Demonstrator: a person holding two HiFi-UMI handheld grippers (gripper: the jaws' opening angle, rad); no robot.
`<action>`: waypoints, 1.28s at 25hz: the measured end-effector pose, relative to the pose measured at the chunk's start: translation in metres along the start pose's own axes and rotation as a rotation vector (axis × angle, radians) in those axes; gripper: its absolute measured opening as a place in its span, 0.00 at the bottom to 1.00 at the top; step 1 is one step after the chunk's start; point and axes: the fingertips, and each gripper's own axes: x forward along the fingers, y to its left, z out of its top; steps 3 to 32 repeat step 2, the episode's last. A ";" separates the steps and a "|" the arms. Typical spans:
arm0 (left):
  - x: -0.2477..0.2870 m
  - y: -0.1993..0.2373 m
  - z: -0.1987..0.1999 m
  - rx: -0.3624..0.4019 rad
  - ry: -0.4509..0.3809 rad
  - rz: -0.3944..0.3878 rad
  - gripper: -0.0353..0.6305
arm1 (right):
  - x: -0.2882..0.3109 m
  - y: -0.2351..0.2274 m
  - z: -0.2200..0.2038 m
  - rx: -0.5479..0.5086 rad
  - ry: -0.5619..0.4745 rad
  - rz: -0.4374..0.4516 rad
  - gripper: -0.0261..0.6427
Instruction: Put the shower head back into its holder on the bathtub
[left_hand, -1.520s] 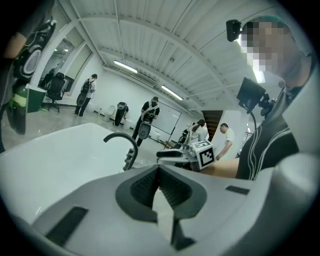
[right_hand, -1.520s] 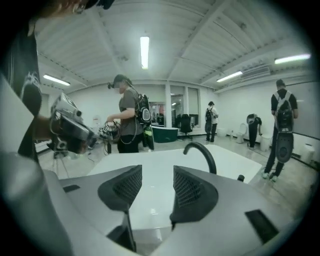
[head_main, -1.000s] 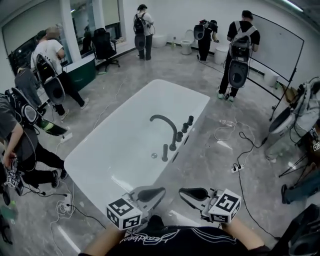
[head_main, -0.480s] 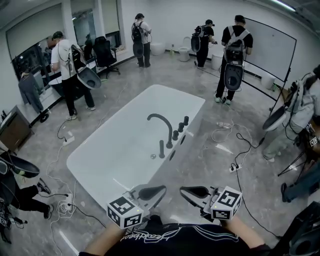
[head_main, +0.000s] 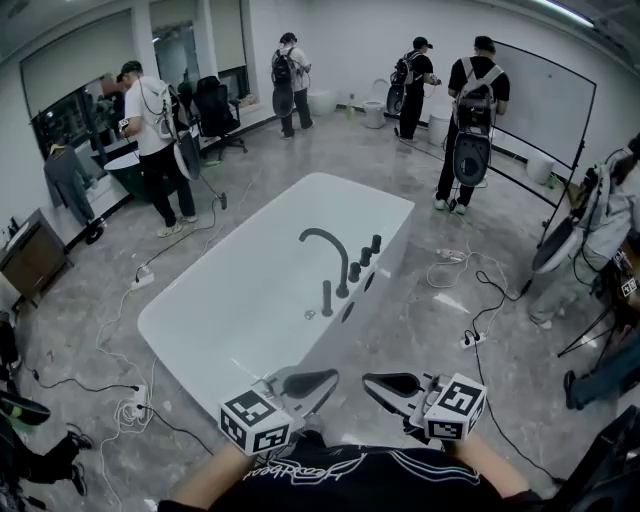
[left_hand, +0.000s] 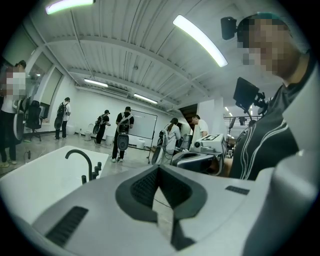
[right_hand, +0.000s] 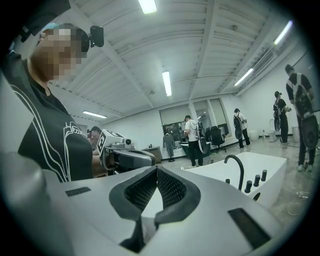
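left gripper (head_main: 325, 379): fingers clenched, pads flat together, nothing between them. Held about level, close in front of my chest.
right gripper (head_main: 372, 381): same, pads pressed together on nothing. Its tips face the left gripper's tips across a small gap.
load: none. Neither set of fingers carries the shower head.
bathtub (head_main: 240, 300): white, ahead of and below both sets of fingertips, with its near end closest to the left ones. Not within reach from here, I judge.
shower head (head_main: 327, 298): I read the short dark upright stick at the tub's rim as this. It sits straight out past the gap between my fingertips, well apart from both grippers. Too small to tell whether it is seated in its holder.
drain (head_main: 310, 314): just beside that stick, on the tub floor.
faucet (head_main: 343, 265): dark arched spout, just beyond the stick on the same rim.
knobs (head_main: 366, 256): three of them, dark, in a row past the faucet.
power strip (head_main: 470, 340): on the floor with cables, off to the right of my right fingers.
far: people with backpack rigs, and a whiteboard (head_main: 545, 100).
progress: my read is that it's either finished or not begun. If the stick is seated, nothing is left. If it isn't, everything is left: approach, open, grasp, seat.
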 end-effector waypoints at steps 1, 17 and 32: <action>-0.001 -0.001 0.000 0.002 -0.001 -0.001 0.06 | 0.001 0.001 0.000 -0.003 -0.001 0.001 0.06; -0.003 -0.001 0.000 0.003 -0.002 -0.001 0.06 | 0.002 0.003 0.001 -0.006 -0.003 0.002 0.06; -0.003 -0.001 0.000 0.003 -0.002 -0.001 0.06 | 0.002 0.003 0.001 -0.006 -0.003 0.002 0.06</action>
